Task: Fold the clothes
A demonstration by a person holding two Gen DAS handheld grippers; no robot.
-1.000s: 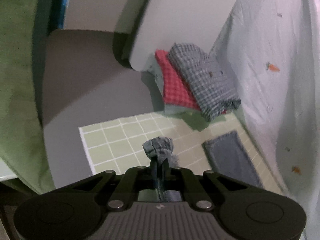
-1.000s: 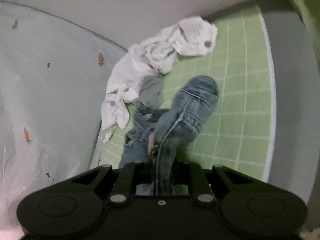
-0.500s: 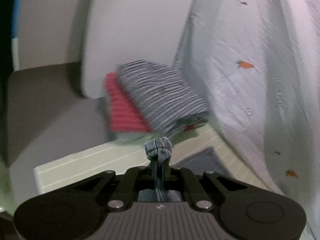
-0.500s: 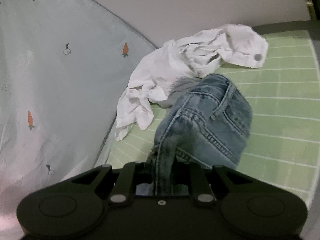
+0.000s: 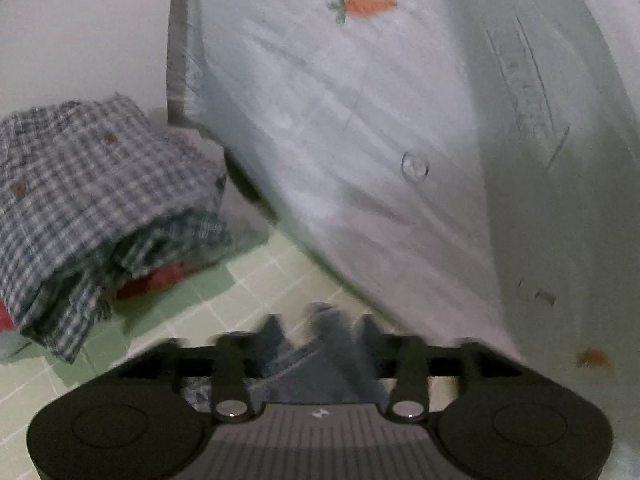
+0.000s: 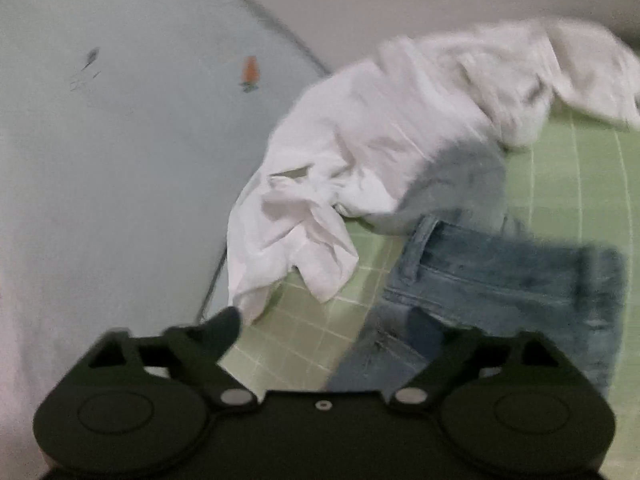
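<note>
Both tongs [image 5: 320, 328] [image 6: 324, 328] seemingly spread above jeans [image 6: 500, 276].

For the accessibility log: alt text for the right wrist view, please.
The right gripper is open, fingers spread wide over a pair of blue jeans lying on a green grid-patterned mat. A crumpled white garment lies beyond the jeans, and a pale sheet with small carrot prints fills the left side. The picture is motion-blurred.

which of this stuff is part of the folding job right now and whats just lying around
In the job: jeans, left gripper, right gripper, both open.
Lying about: white garment, checked shirt stack, carrot-print sheet, green grid mat.
</note>
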